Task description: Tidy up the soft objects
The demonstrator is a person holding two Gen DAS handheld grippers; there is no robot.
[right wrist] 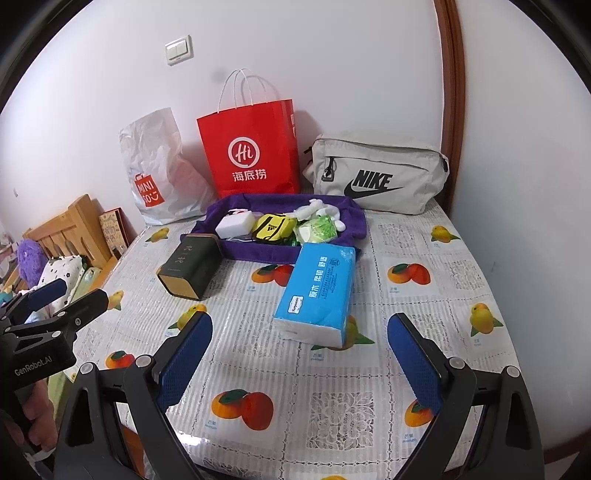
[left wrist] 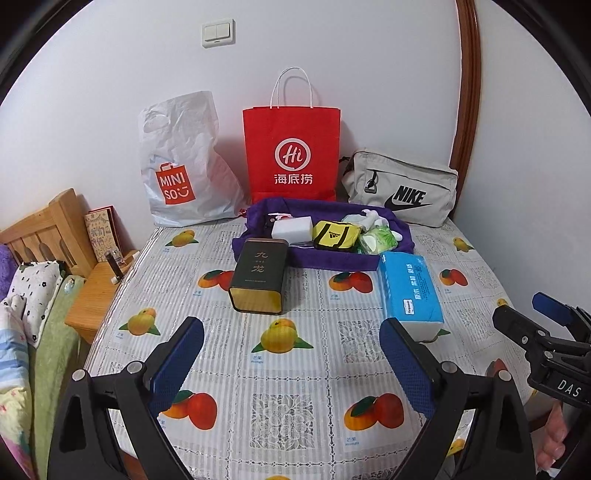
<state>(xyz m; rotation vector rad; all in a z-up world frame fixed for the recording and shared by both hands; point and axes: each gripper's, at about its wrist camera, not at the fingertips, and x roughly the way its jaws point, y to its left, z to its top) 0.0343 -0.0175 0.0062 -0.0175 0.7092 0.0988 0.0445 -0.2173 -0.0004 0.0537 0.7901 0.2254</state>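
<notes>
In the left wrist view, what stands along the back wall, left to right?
White Miniso plastic bag → red paper bag → grey Nike pouch.

Wall: white, with a double light switch point(left wrist: 218, 32).
Door frame: brown wood point(left wrist: 468, 85), far right.
Headboard: pale wood point(left wrist: 48, 229), left of the tabletop.
Bedding: floral pillow point(left wrist: 35, 291), green sheet point(left wrist: 55, 354).
</notes>
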